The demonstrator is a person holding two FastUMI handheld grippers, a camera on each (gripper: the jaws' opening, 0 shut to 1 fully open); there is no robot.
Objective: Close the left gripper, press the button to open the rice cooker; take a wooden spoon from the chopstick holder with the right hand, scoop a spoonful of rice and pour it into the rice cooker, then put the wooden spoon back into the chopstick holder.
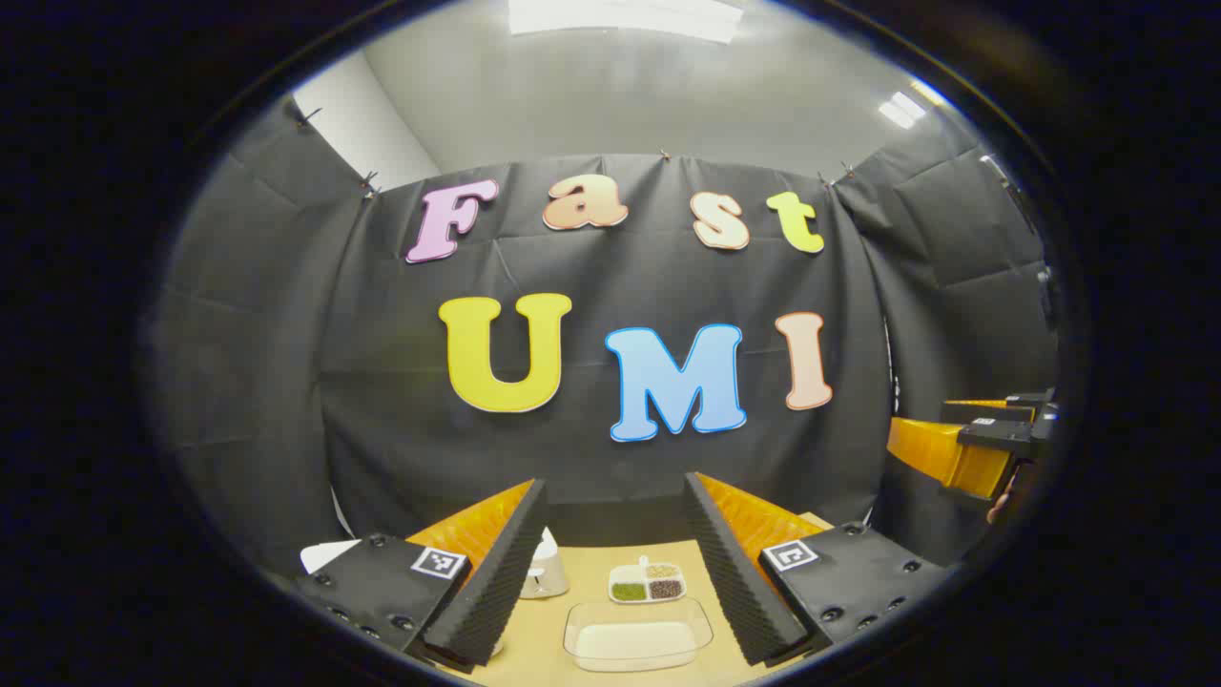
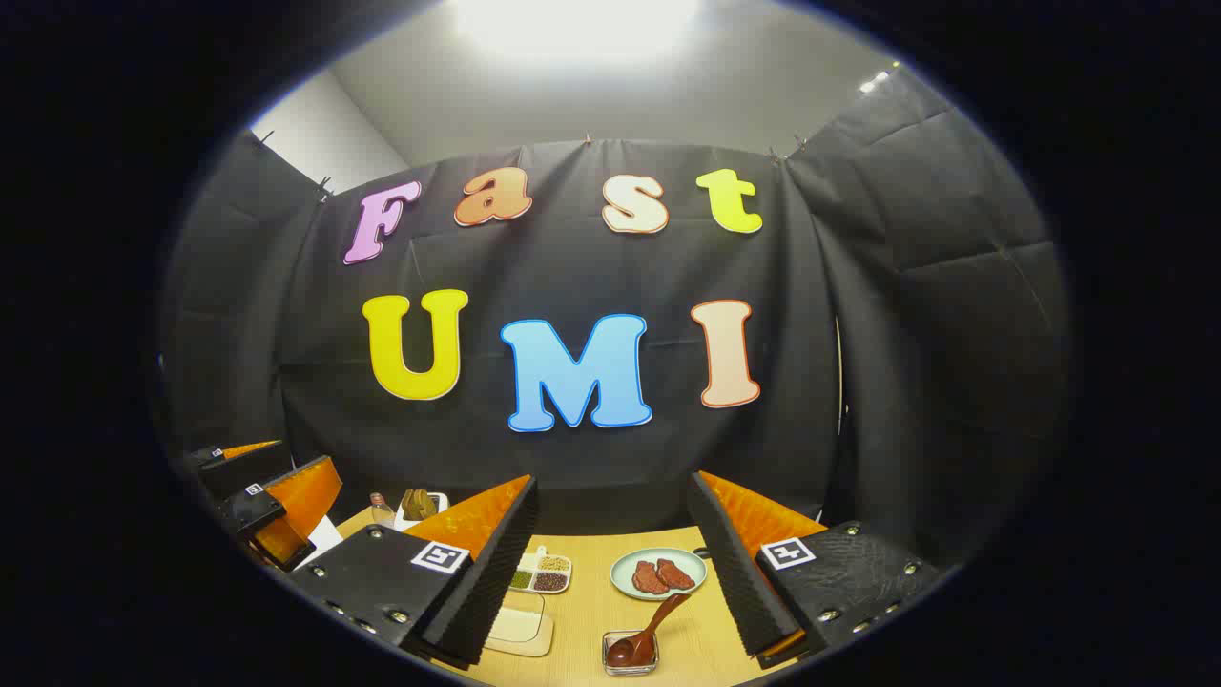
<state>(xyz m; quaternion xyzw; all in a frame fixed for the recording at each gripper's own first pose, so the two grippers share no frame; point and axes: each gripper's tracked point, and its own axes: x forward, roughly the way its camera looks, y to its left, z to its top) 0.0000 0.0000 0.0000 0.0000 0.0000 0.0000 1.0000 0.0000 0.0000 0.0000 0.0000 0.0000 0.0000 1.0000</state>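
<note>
Left gripper (image 1: 615, 563) held level, jaws wide apart, nothing between them. Right gripper (image 2: 610, 563) same: raised, fingers spread, empty.

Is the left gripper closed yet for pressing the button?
No, open. In the left gripper view the left gripper has its fingers spread wide, with the clear container of rice showing between them.

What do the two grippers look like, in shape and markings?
Each gripper, left and right, has two wedge-shaped fingers with ribbed inner faces. Behind them sit flat black plates with screws, each bearing a square black-and-white marker.
</note>
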